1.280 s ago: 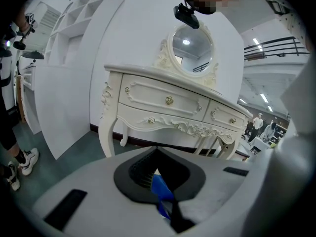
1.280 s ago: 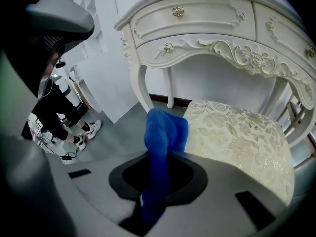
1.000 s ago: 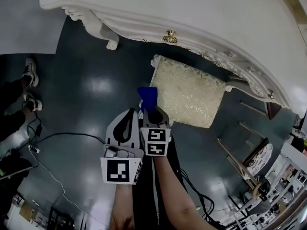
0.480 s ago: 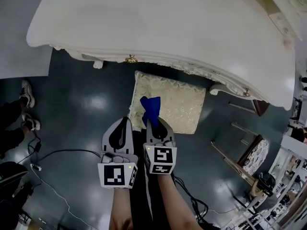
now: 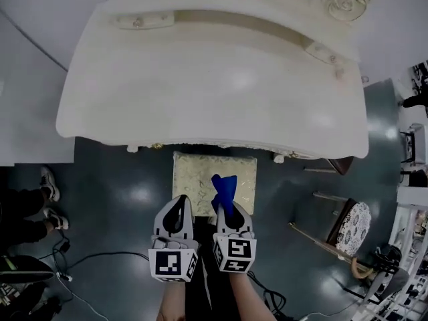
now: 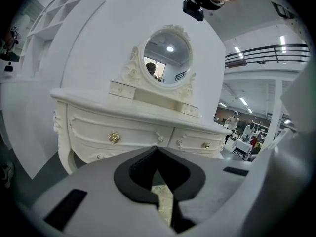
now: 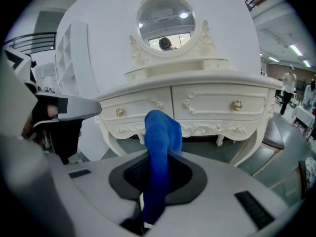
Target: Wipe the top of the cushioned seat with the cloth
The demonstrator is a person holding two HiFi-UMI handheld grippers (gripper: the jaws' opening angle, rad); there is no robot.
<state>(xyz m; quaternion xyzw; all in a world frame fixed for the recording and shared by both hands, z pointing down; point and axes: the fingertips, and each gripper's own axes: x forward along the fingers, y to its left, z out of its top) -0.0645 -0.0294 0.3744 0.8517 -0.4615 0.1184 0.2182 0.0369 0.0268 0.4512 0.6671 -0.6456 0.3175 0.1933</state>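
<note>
While both grippers are held side by side at the near edge of the seat, only the right one carries anything. The right gripper [image 5: 228, 208] is clamped on a bright blue fabric cloth [image 5: 224, 188]. In the right gripper view the cloth stands up from between the closed jaws as a folded, rounded column, with its lower end trailing down through the slot.

The left gripper [image 5: 178, 206] has its jaws drawn together with nothing between them. In its own view only a thin slit remains, through which a sliver of patterned fabric shows.

The cream, gold-patterned, square cushioned seat [image 5: 198, 174] stands on the dark glossy floor [image 5: 120, 199]. Its far edge is tucked under the front edge of a white ornate dressing table [image 5: 214, 92].

From the head view the cloth overlaps the near right part of the seat top. Whether it touches the cushion cannot be told. The left gripper sits just beside the right one, over the seat's near left edge.

The table surface is bare white. A round mirror [image 7: 166, 20] in a carved frame rises at its back, and small gold knobs [image 7: 237, 104] are fitted to the drawer fronts.

Another person's shoes [image 5: 49, 182] stand on the floor well to the left, with black cables [image 5: 87, 256] lying nearby.
</note>
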